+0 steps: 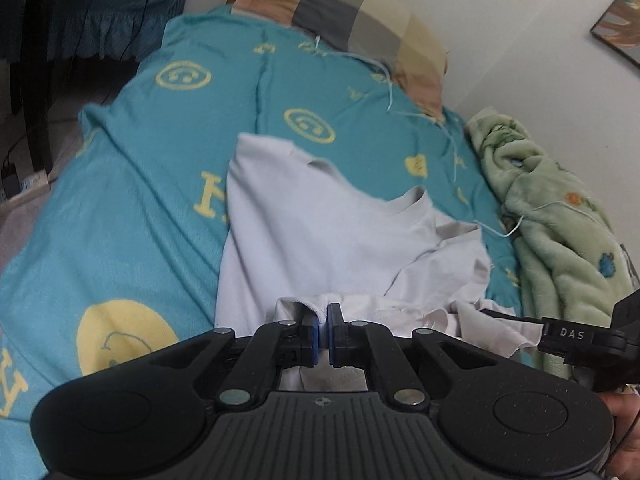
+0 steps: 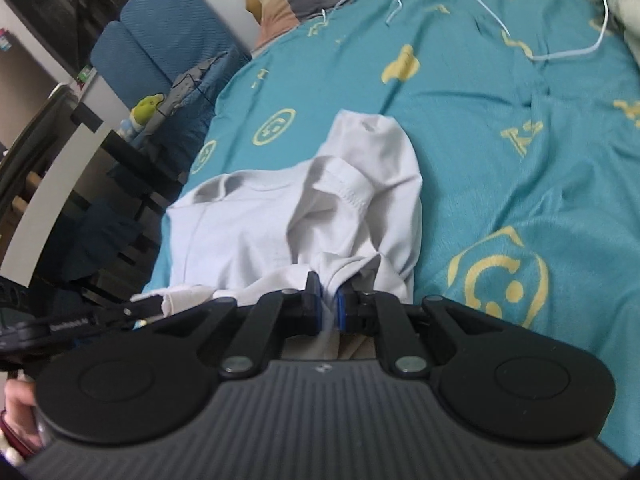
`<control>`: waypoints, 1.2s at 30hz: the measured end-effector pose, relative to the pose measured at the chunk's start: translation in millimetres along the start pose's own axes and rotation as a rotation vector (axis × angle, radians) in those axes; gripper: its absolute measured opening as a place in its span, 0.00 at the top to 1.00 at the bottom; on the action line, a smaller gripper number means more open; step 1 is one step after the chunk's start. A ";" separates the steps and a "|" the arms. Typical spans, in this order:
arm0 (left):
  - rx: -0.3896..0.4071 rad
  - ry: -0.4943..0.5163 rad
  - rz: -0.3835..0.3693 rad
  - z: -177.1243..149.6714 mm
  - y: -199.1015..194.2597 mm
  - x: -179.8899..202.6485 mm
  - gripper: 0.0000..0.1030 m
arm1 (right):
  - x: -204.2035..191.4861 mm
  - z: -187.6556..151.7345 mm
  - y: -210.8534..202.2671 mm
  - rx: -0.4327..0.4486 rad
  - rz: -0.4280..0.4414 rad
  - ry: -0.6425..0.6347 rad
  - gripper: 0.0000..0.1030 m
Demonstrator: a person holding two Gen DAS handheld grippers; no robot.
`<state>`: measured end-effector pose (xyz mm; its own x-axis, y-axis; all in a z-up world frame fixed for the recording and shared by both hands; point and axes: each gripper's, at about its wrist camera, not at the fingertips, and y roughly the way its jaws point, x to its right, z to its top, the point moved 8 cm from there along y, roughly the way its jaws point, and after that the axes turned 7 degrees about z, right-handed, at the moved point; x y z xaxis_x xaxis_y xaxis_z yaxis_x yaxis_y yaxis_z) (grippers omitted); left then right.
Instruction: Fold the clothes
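Both grippers pinch the shirt's near edge.

Your left gripper (image 1: 323, 322) and right gripper (image 2: 329, 300) are each pressed together on the white shirt (image 1: 320, 232), which lies mid-bed (image 1: 132, 208). Its long axis runs away from you, collar (image 1: 412, 204) pointing toward the pillow (image 1: 352, 8); neither hand is nearer.

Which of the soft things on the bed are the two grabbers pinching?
The white T-shirt. The left gripper and right gripper both pinch it; the green blanket and checked pillow lie untouched.
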<state>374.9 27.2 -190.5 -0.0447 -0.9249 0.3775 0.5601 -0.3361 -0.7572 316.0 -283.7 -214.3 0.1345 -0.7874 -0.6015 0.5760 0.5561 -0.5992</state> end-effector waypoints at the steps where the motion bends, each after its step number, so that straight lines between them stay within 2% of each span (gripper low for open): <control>1: -0.008 -0.006 -0.001 -2.1 3.8 -2.1 0.94 | 0.8 -0.3 0.6 0.002 0.006 0.008 0.88; 2: -0.011 -0.009 -0.004 -2.5 3.3 -2.8 0.93 | 0.7 -0.6 -0.7 0.007 0.012 0.024 0.87; 4: -0.014 -0.018 -0.007 -4.0 -4.4 -2.1 0.81 | -0.6 -1.0 -5.9 0.018 0.026 0.072 0.84; 5: -0.011 -0.023 -0.011 -5.6 -12.4 -1.8 0.76 | -1.6 -0.4 -8.8 0.021 0.030 0.092 0.78; 6: -0.005 -0.028 -0.015 -7.9 -20.7 -1.8 0.67 | -3.6 -2.2 -13.5 0.027 0.034 0.109 0.73; 7: 0.001 -0.033 -0.018 -10.5 -29.4 -1.8 0.58 | -6.0 -4.3 -18.9 0.036 0.034 0.126 0.60; 8: 0.005 -0.043 -0.019 -14.5 -39.8 -2.0 0.54 | -8.1 -7.0 -24.8 0.042 0.027 0.141 0.45; 9: 0.009 -0.051 -0.020 -18.5 -50.3 -2.2 0.49 | -11.3 -10.6 -31.2 0.045 0.018 0.152 0.40; 10: 0.015 -0.056 -0.018 -23.0 -60.8 -2.0 0.49 | -15.3 -14.9 -37.6 0.045 0.011 0.156 0.33; 11: 0.024 -0.063 -0.014 -27.9 -71.3 -1.6 0.48 | -19.2 -18.8 -44.4 0.046 0.002 0.157 0.33; 13: 0.023 -0.094 -0.020 -40.7 -88.8 -0.3 0.39 | -26.3 -27.4 -58.4 0.052 -0.013 0.169 0.33; 14: 0.018 -0.111 -0.027 -47.8 -97.2 1.1 0.38 | -29.5 -32.7 -65.1 0.057 -0.011 0.187 0.33; 17: 0.022 -0.157 -0.057 -70.5 -124.7 10.7 0.35 | -36.9 -55.5 -82.4 0.078 0.030 0.276 0.33; 19: 0.038 -0.206 -0.073 -89.1 -137.9 11.4 0.27 | -39.8 -73.9 -92.7 0.094 0.050 0.343 0.34; 24: -0.022 -0.303 -0.107 -128.5 -142.6 19.4 0.24 | -33.3 -124.6 -106.2 0.116 0.084 0.577 0.34; 28: -0.038 -0.349 -0.120 -143.9 -140.7 21.8 0.22 | -25.5 -156.7 -105.9 0.122 0.095 0.740 0.34; 32: -0.094 -0.492 -0.189 -152.2 -133.3 9.5 0.22 | -23.6 -170.8 -97.9 0.088 0.077 0.793 0.34; 36: -0.137 -0.574 -0.213 -159.3 -135.2 2.4 0.21 | -21.9 -164.9 -94.6 0.114 0.063 0.789 0.34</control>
<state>167.3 42.2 -172.1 0.3290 -0.6055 0.7247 0.4748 -0.5573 -0.6811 125.6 -275.3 -231.6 -0.4161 -0.3113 -0.8544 0.6711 0.5289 -0.5195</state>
